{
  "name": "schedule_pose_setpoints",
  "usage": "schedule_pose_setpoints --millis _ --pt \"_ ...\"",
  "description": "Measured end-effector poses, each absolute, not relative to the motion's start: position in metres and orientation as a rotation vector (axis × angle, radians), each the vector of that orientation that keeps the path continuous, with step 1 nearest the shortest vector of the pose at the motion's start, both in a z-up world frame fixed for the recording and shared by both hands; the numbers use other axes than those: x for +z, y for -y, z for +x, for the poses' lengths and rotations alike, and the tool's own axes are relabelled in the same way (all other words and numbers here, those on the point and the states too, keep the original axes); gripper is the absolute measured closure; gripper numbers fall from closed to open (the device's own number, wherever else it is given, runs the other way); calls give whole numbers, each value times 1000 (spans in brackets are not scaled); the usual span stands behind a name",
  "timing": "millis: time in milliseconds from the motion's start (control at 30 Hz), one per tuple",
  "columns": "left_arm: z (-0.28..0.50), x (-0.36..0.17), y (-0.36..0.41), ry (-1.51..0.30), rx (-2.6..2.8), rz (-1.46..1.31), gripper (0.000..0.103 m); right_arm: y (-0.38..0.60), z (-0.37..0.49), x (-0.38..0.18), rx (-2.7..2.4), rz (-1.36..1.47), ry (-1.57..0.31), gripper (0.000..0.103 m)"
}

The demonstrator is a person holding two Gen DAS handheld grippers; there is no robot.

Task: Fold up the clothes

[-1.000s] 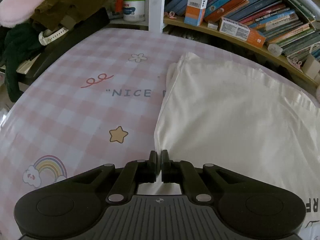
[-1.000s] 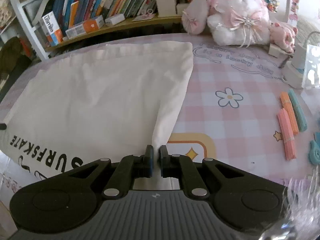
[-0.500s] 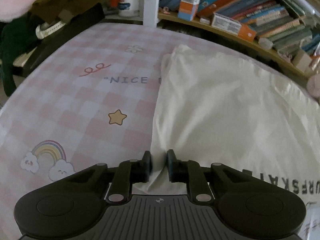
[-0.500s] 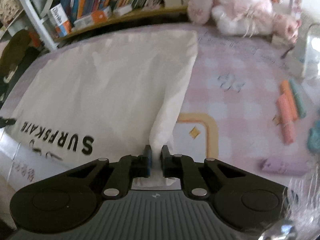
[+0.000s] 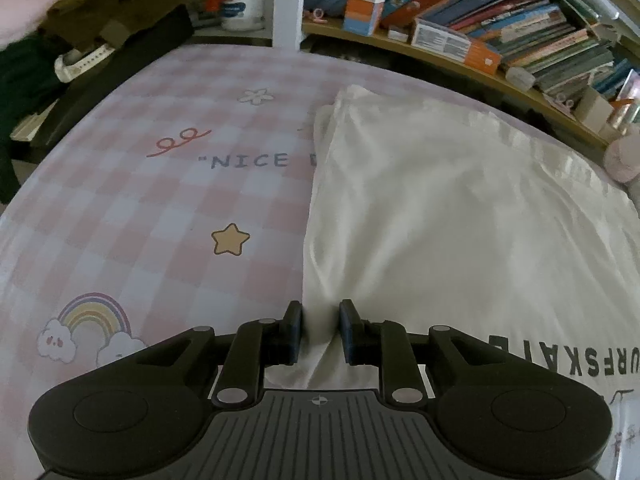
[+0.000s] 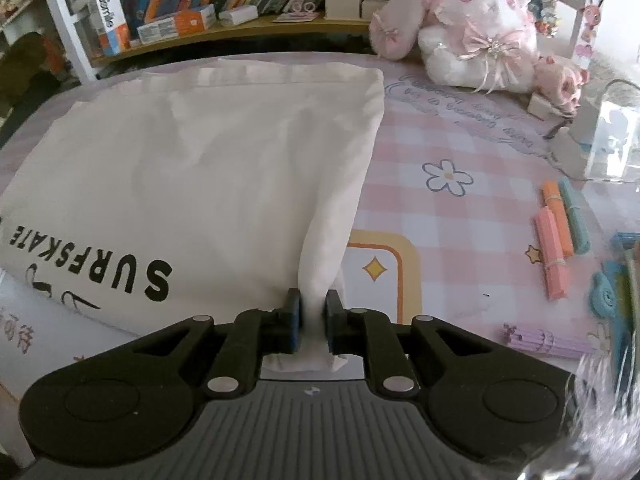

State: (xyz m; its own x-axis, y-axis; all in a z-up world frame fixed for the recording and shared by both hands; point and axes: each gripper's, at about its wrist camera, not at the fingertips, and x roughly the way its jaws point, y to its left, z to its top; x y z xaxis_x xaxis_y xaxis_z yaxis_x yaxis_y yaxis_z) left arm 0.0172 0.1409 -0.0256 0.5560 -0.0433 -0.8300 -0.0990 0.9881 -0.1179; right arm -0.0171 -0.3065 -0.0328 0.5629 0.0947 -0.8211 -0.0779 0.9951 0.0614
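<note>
the cream-white cotton t-shirt with black "surfskate" lettering (image 5: 460, 208) lies spread over the pink-and-white checked tablecloth with cartoon prints (image 5: 140, 208), filling the right half of the left wrist view and the left and centre of the right wrist view (image 6: 192, 168). each of its two near corners is gathered into a gripper, which looks like the way to carry one edge across evenly so the fold lands square. at the bottom centre of the left view, the black left gripper (image 5: 319, 330) has a ridge of cloth running between its jaws; the jaws are opening, and the fabric now looks slack between the pads rather than squeezed. at the bottom centre of the right view, the black right gripper (image 6: 311, 318) has a bunched column of cloth rising from its jaws, which are also opening, though the cloth there still fills the narrower gap and seems lightly pinched. letting go at both corners together probably serves to lay the folded edge down flat. the pastel stick bundles (image 6: 560, 236) at right lie well apart from the shirt.
</note>
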Motion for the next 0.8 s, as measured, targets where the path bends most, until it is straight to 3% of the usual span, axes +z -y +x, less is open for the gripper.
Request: schedule_pose_setpoints --millis 33,167,233,333,400,800 --pt "17 -26 -142 -982 25 -165 80 305 -17 -33 82 22 -968 83" --pt "12 -26 -139 -966 -34 -181 54 294 -19 -29 -19 49 -957 77" --pt "7 -25 -135 -955 -75 -156 51 282 -24 -24 -104 52 -935 70" --pt "-2 -20 -136 -919 -158 -130 34 258 -36 -15 -192 57 -893 59" --pt "-3 -18 -141 -911 -200 -118 23 233 -45 -12 -214 16 -867 58" --pt "3 -12 -180 -903 -439 -130 22 104 -79 -4 -176 -97 -847 54"
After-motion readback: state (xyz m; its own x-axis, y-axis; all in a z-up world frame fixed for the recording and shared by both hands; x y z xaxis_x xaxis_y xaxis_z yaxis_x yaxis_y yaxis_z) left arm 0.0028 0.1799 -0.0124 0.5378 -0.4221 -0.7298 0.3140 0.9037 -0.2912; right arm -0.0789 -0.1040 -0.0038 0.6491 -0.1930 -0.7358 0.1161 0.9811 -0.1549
